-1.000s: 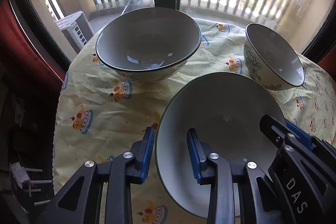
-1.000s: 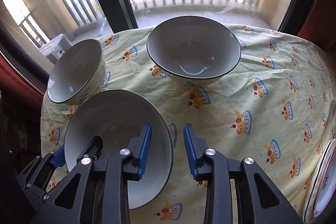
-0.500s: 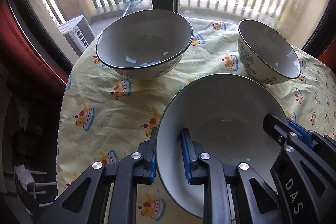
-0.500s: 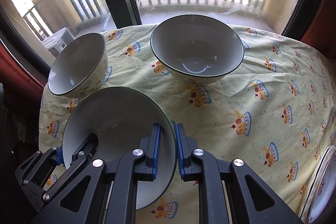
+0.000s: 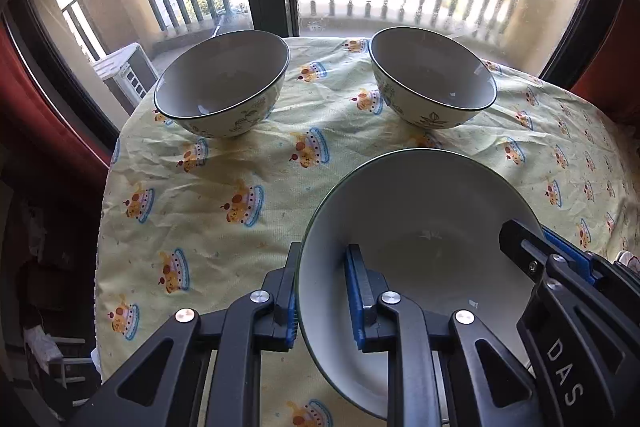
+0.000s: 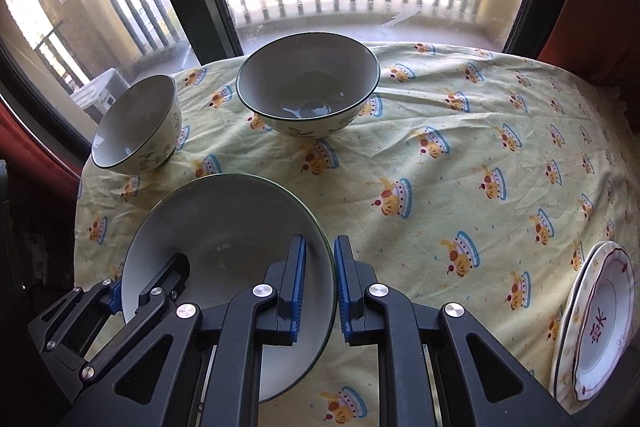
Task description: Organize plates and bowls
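A wide white bowl with a dark green rim [image 5: 420,219] [image 6: 224,239] is held from both sides, near me. My left gripper [image 5: 323,267] is shut on its left rim, one blue pad inside and one outside. My right gripper [image 6: 320,251] is shut on the opposite rim in the same way. Each wrist view also shows the other tool: the right gripper [image 5: 540,239] and the left gripper [image 6: 140,279]. Two floral bowls stand farther back on the cloth, one on the left [image 5: 220,83] [image 6: 136,123] and one on the right [image 5: 432,79] [image 6: 308,91].
The round table [image 6: 460,187] wears a yellow cloth printed with cakes. A short stack of red-trimmed plates [image 6: 600,319] sits at its right edge. The cloth's left edge [image 5: 104,227] drops off to dark floor. A window and balcony railing stand right behind the table.
Both grippers closed onto the wide bowl's rim. They then drew back together with it, so the two floral bowls now look smaller and farther off.
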A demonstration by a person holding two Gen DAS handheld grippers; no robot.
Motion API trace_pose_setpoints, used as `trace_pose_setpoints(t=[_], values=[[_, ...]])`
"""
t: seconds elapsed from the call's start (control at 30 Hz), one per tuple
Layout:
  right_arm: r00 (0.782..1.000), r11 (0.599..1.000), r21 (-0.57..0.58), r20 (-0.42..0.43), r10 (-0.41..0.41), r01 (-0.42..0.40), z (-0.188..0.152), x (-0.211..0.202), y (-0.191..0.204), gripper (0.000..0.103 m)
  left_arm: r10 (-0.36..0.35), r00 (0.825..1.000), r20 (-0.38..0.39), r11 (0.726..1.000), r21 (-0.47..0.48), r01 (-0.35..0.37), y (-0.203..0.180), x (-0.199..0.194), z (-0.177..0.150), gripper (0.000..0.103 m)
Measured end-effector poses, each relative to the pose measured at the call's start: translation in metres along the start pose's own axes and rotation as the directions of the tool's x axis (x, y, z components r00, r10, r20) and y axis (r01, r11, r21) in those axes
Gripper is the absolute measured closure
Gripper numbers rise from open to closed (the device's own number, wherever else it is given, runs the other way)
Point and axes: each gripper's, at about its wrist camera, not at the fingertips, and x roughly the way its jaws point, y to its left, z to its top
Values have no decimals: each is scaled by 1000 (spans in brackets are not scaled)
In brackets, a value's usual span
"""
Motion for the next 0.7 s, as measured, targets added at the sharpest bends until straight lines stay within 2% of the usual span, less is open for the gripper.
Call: trace_pose_setpoints(t=[0.43, 0.7], values=[[999, 999, 23, -2, -35, 35, -32, -42, -72, 85, -45, 999, -14, 998, 53, 45, -71, -29, -37, 85], [999, 998, 44, -29, -39, 40, -50, -50, -119, 85, -50, 998, -30, 995, 88, 52, -114, -35, -61, 85]])
